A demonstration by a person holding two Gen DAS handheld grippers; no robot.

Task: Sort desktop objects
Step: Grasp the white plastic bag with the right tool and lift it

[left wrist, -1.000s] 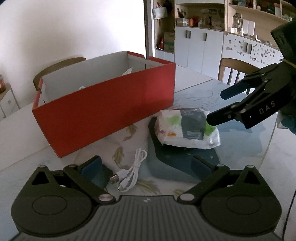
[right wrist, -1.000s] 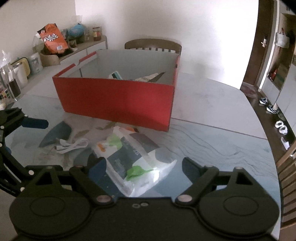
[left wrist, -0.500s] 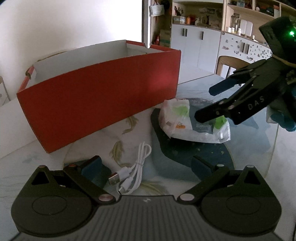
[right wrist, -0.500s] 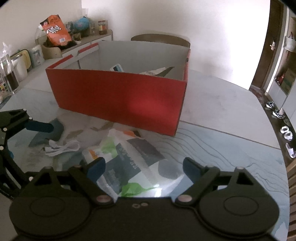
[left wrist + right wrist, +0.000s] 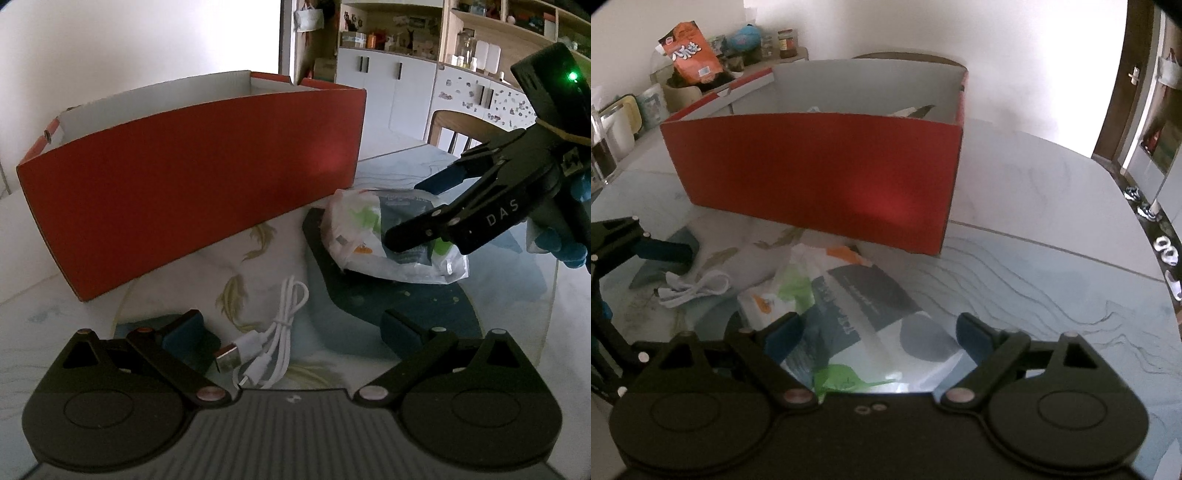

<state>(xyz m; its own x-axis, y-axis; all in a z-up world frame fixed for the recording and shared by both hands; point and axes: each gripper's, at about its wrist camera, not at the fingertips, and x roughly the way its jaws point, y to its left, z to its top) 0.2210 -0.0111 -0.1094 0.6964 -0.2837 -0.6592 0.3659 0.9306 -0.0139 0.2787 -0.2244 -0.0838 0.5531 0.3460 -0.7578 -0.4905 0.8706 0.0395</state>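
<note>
Red box (image 5: 192, 184), open-topped, white inside, standing on the table with a few items just showing over its near wall. Crinkly white packet (image 5: 849, 306) with green, orange and dark print, lying flat just in front of the box's right corner. White cable (image 5: 273, 339), loosely coiled, USB plug at one end, lying left of the packet, near it but apart.

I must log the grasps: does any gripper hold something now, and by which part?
Nothing is held. The right gripper is open around the packet; the left gripper is open around the cable.
</note>
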